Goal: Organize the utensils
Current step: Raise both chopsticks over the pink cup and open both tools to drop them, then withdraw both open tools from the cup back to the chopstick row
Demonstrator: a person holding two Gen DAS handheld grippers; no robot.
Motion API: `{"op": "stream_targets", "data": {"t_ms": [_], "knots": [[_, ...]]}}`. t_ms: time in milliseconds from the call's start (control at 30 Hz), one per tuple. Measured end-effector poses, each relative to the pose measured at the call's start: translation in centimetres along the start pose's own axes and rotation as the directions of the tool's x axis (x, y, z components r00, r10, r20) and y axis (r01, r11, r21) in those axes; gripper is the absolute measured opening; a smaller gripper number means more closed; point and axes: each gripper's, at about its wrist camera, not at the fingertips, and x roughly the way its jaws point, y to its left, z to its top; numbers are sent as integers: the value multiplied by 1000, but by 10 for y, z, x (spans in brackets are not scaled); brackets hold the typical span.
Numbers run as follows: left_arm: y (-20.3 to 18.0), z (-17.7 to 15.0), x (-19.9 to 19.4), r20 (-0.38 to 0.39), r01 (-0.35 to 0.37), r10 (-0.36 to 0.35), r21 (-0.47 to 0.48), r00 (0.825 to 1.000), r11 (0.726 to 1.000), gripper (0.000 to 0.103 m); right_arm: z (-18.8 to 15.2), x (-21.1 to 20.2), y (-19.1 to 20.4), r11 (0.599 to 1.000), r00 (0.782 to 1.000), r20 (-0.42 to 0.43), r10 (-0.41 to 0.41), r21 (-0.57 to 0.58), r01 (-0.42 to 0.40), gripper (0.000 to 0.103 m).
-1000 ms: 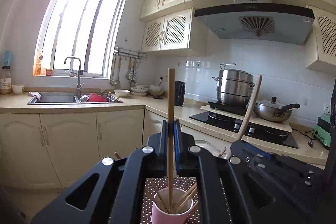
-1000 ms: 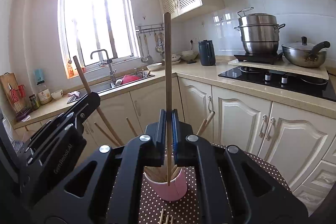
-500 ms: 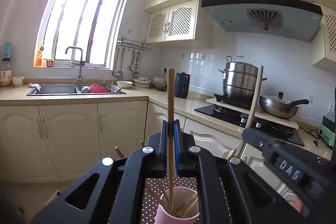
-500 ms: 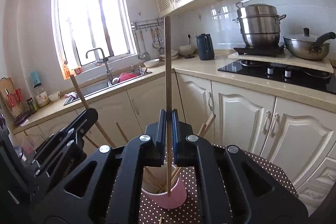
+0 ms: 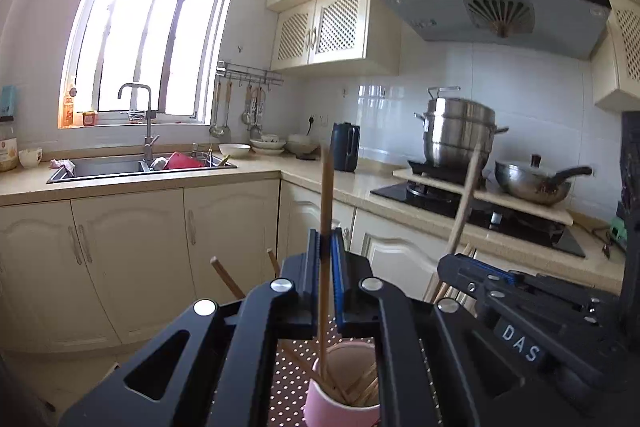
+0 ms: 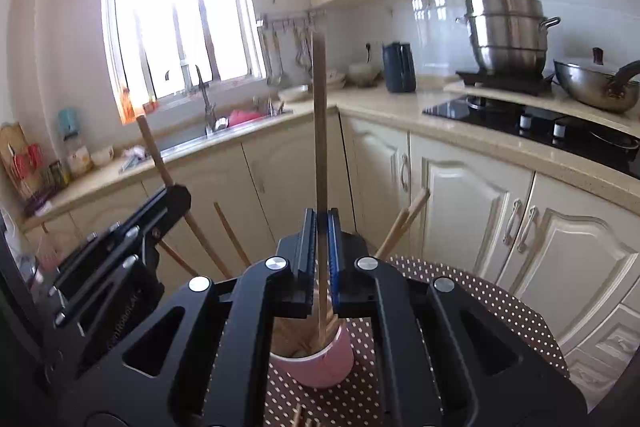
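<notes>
Upright in both views, a slender wooden chopstick point(image 5: 326, 211) is pinched by the left tongs point(image 5: 327, 255), closed narrow on it, with its lower tip dipping into the pink cylindrical cup point(image 5: 340, 401) at 6 o'clock below the pads. Likewise the right tongs point(image 6: 320, 231) are clamped on a second long wooden chopstick point(image 6: 319, 131), whose lower end reaches down into the same pink cup. Several other wooden chopsticks point(image 6: 402, 223) lean out of the cup toward 2 o'clock and 10 o'clock, crowding its mouth around the held ones. At 9 o'clock in the right view the other black tool blocks part of the scene. Beneath the cup lies a brown white-dotted cloth point(image 6: 480, 297) on the counter. Behind are cream cabinets point(image 5: 132, 251), a steel sink point(image 5: 104, 167) under a bright window, and a stacked steel steamer pot point(image 6: 508, 27) on the black hob.
</notes>
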Motion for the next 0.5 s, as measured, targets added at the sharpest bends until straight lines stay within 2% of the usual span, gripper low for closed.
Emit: {"op": "stream_targets", "data": {"t_ms": [33,67,100,133,167,500], "knots": [[1,-2,1,-7,0,0,4,1000,1000,8,-2,2,-1,1000,1000,-11,2,0,-2,8],[3,-4,1,-12,-1,1,9,1000,1000,17,-4,4,-4,1000,999,-33,0,3,0,12],[3,-6,2,-19,3,-2,19,1000,1000,28,-6,6,-6,1000,999,-51,-6,8,6,37],[5,-7,1,-14,-14,14,23,1000,1000,31,-9,7,-10,999,998,-53,-44,23,45,61],[5,-9,1,-10,-19,20,26,1000,999,35,-12,5,-14,998,998,-37,-55,31,56,67],[14,-15,-2,-37,-27,28,36,999,999,38,-22,-1,-31,996,995,-51,-87,28,89,67]]}}
